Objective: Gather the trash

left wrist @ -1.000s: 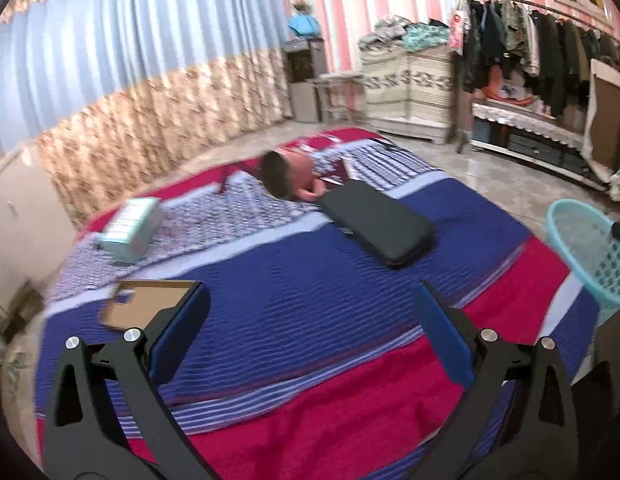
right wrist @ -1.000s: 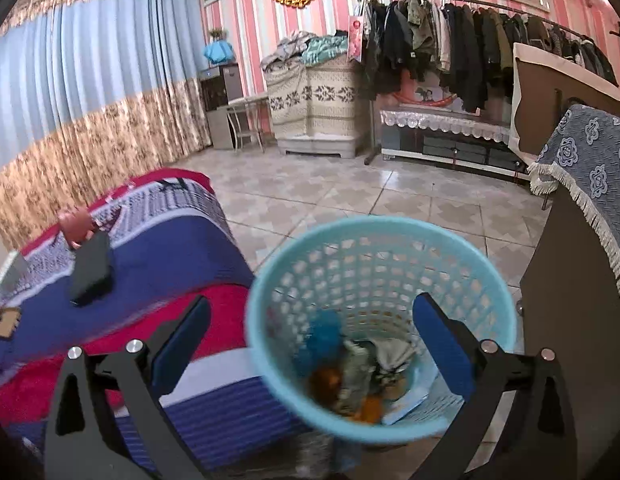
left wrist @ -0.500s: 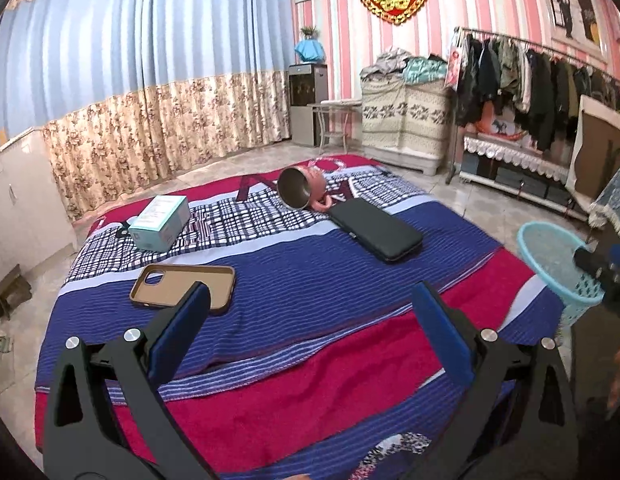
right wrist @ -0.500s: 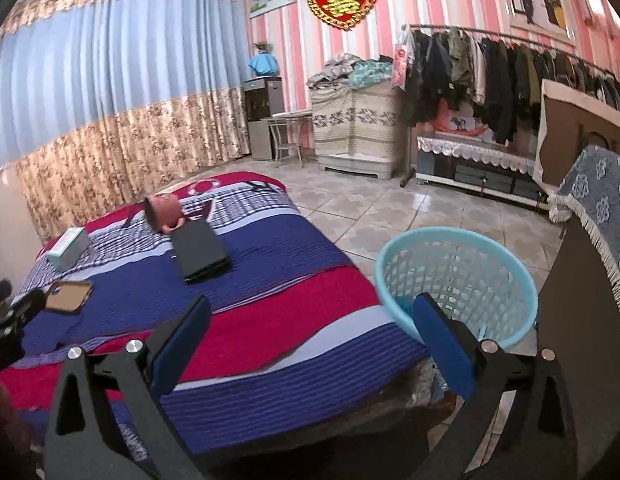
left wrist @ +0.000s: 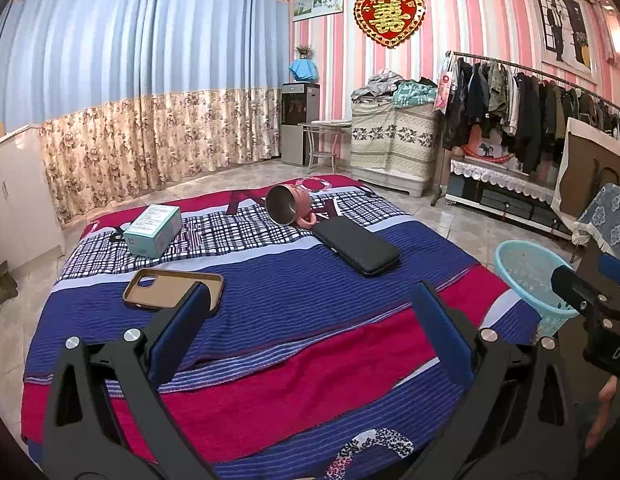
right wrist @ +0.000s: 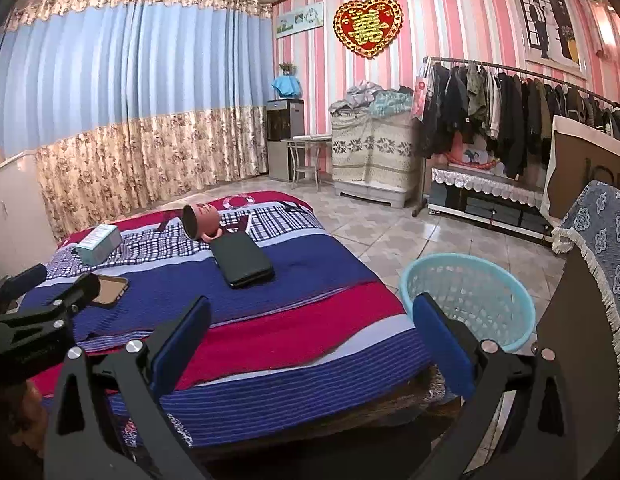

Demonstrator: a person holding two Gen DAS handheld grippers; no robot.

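Blue pads line both grippers. We note the left gripper (left wrist: 310,320) with jaws spread wide and nothing between them, held above the near red band of the blanket (left wrist: 269,392). The right gripper (right wrist: 314,336) is likewise wide open and empty, above the bed's near right corner. In the right view the left gripper shows at the left edge; in the left view the right gripper shows at the right edge, a hand (left wrist: 602,412) below it.

On the blanket, nearest us, a brown phone case (left wrist: 165,290) lies flat on the blue band, partly behind the left gripper's left finger. Beyond it, on the plaid band, a teal box (left wrist: 151,231) rests flat. To the right, a black case (left wrist: 356,245) lies across the blue band. Just behind that, touching or nearly touching its far end, a pink cup (left wrist: 289,208) lies on its side, mouth towards us.

The basket (right wrist: 470,300), light blue and perforated, stands on the tiled floor just beside the bed's right edge, near the right gripper's right finger. We cannot tell its contents from either view. We see no loose trash on the blanket.

Farther off: a clothes rack (right wrist: 510,112), a covered cabinet (right wrist: 372,152), curtains (left wrist: 149,92).
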